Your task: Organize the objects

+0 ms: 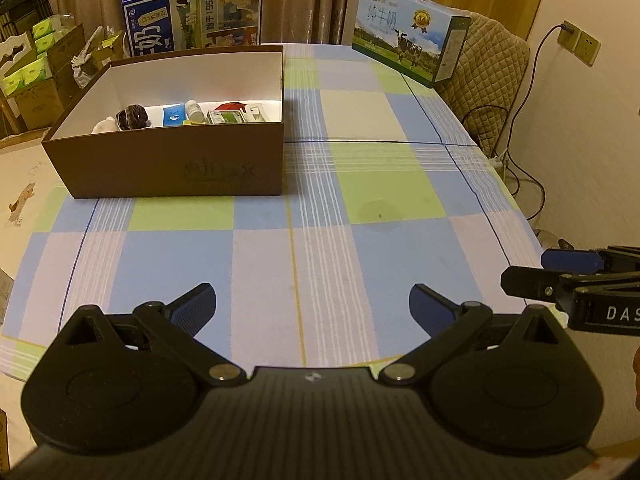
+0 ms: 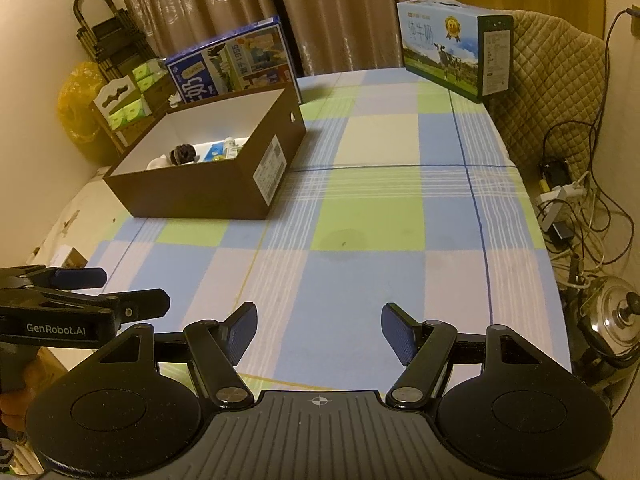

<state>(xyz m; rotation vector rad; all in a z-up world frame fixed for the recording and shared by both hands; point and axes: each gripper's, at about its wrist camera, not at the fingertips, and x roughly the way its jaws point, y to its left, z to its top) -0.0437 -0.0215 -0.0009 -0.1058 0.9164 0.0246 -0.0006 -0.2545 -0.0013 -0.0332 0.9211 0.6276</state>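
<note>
A brown cardboard box (image 1: 168, 160) (image 2: 192, 194) with a white inside stands on the checked tablecloth at the far left. Inside lie a dark scrunchie (image 1: 131, 117) (image 2: 182, 154), a blue packet (image 1: 173, 115), a small white bottle (image 1: 194, 110), a red and green package (image 1: 229, 114) and other small items. My left gripper (image 1: 312, 308) hangs open over the near table edge, holding nothing. My right gripper (image 2: 319, 330) is open and holds nothing too. Each gripper shows at the side of the other's view: the right gripper (image 1: 532, 270), the left gripper (image 2: 120, 292).
Two milk cartons stand at the far end: a blue one (image 1: 196, 16) behind the box and a cow-printed one (image 1: 408, 36) at the right corner. A quilted chair (image 1: 488, 76), wall cables and a metal pot (image 2: 612, 320) sit right of the table. Tissue packs (image 1: 36, 60) are stacked left.
</note>
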